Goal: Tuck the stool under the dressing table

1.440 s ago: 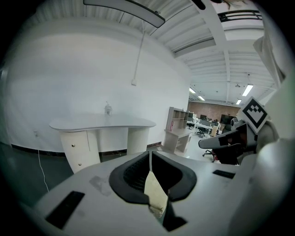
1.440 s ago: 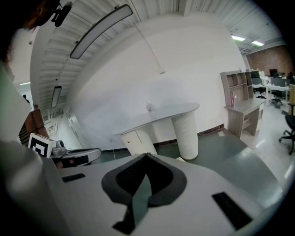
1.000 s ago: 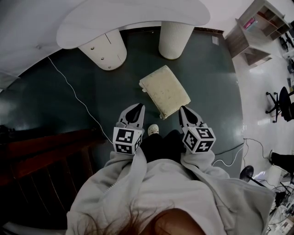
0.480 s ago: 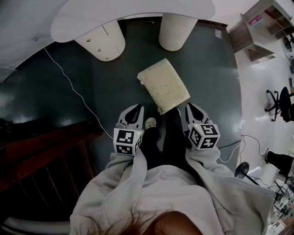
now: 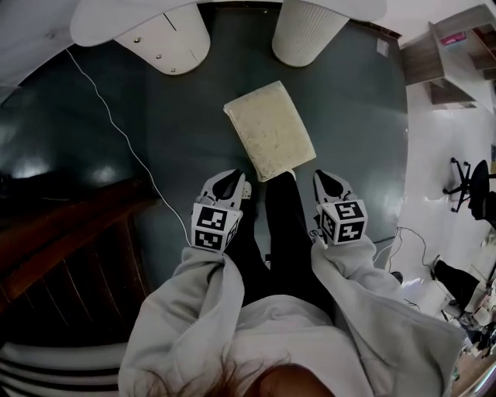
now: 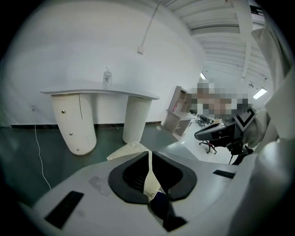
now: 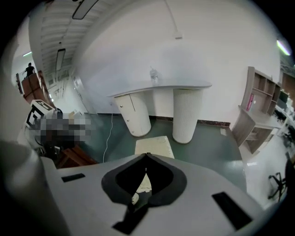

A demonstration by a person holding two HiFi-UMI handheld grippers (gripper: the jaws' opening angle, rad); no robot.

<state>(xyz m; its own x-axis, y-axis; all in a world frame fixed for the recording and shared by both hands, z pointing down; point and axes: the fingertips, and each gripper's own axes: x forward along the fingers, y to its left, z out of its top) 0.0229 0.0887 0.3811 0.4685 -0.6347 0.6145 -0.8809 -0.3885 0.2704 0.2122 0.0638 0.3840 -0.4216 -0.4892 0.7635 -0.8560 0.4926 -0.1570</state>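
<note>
A cream, square-cushioned stool (image 5: 269, 139) stands on the dark green floor in front of the white dressing table (image 5: 101, 19), between its drawer pedestal (image 5: 172, 40) and ribbed round leg (image 5: 308, 31), and outside the tabletop. My left gripper (image 5: 225, 184) is shut and empty, just off the stool's near left corner. My right gripper (image 5: 328, 181) is also shut and empty, beside the near right corner. The left gripper view shows the stool (image 6: 126, 150) past the closed jaws (image 6: 150, 153). The right gripper view looks over shut jaws (image 7: 147, 156) at the stool (image 7: 154, 146) and table (image 7: 161, 87).
A white cable (image 5: 116, 132) trails across the floor at left. Dark wooden furniture (image 5: 70, 256) stands close on the left. An open shelf unit (image 5: 453, 54) and an office chair (image 5: 473, 182) are at the right. The person's dark-trousered legs (image 5: 283, 225) stand between the grippers.
Both grippers have dropped lower and come closer to the stool's near edge. The person has stepped forward, so table and stool sit higher in the head view.
</note>
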